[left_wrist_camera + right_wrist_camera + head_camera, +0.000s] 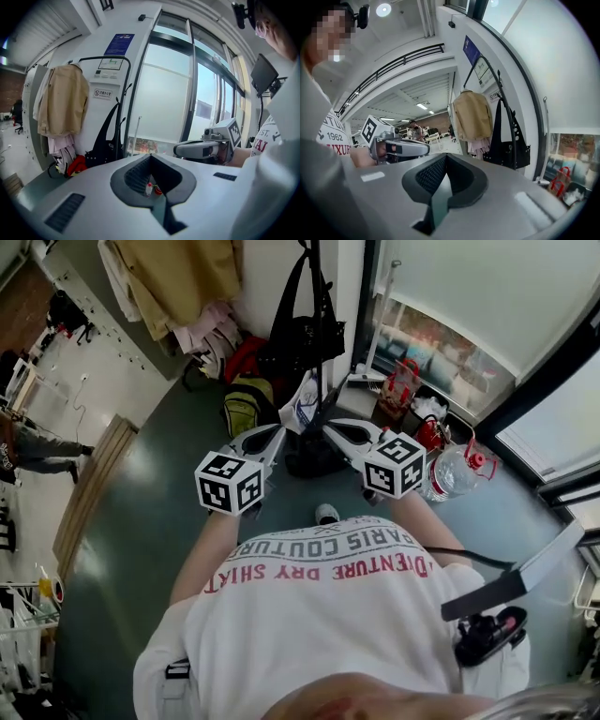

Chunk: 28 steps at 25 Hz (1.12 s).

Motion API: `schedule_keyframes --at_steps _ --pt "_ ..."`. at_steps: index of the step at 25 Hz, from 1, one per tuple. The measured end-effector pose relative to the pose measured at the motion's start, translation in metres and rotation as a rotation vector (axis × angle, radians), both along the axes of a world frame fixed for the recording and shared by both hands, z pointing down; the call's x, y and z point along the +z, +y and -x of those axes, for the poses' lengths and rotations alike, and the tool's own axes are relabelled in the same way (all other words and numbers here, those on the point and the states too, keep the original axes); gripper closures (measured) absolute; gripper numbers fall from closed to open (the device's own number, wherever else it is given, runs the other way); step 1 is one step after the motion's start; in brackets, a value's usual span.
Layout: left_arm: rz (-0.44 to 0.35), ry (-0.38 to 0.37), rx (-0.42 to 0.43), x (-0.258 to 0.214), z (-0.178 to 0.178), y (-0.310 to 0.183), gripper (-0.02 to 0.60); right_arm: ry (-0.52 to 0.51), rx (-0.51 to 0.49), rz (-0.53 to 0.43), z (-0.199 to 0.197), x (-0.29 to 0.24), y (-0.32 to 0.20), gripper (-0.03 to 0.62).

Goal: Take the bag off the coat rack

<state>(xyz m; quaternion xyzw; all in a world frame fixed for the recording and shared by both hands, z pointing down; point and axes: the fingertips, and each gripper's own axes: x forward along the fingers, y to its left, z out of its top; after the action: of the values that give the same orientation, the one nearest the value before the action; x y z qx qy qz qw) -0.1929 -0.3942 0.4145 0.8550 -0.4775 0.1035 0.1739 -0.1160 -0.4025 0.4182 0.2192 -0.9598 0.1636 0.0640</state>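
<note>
A black bag (302, 334) with long straps hangs from the black coat rack (317, 287) straight ahead, its body low against the pole. The same bag (106, 149) shows left of centre in the left gripper view, and the bag (506, 151) shows right of centre in the right gripper view. My left gripper (273, 437) and right gripper (330, 428) are held side by side at waist height, short of the bag and not touching it. Both are shut with nothing between their jaws. Each sees the other: the right gripper (187, 149) and the left gripper (417, 149).
A beige coat (183, 273) and pink clothes hang to the left of the bag. A yellow-green backpack (242, 409), a red bag (401, 381) and a water bottle (455, 472) lie on the floor around the rack's foot. Large windows (469, 296) stand at the right.
</note>
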Motion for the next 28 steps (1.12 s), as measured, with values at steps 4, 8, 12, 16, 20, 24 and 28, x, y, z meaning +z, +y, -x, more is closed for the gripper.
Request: schedule_keyframes --at_steps 4,8,12,16,20,24,28 --pt "-0.023 0.021 -0.017 -0.013 0.004 -0.101 0.580 0.032 -0.022 -0.034 0.010 -0.009 -0.097 0.592" --pt "-0.034 0.026 -0.024 -0.023 0.009 -0.165 0.580 0.043 -0.021 -0.069 0.016 -0.024 -0.167 0.592" --pt "-0.051 0.022 -0.027 -0.033 0.017 -0.193 0.580 0.018 -0.015 -0.079 0.021 -0.034 -0.197 0.592" --pt "-0.047 0.017 -0.021 -0.035 0.031 -0.219 0.580 0.028 -0.040 -0.075 0.037 -0.033 -0.214 0.592" --pt "-0.036 0.031 -0.002 -0.034 0.045 -0.251 0.580 0.030 -0.020 -0.054 0.050 -0.030 -0.243 0.592" --pt "-0.023 0.050 0.022 -0.029 0.055 -0.279 0.580 0.031 0.017 -0.051 0.061 -0.029 -0.276 0.592" --pt "0.012 0.061 0.055 -0.013 0.066 -0.297 0.580 0.010 0.098 -0.057 0.073 -0.031 -0.317 0.591"
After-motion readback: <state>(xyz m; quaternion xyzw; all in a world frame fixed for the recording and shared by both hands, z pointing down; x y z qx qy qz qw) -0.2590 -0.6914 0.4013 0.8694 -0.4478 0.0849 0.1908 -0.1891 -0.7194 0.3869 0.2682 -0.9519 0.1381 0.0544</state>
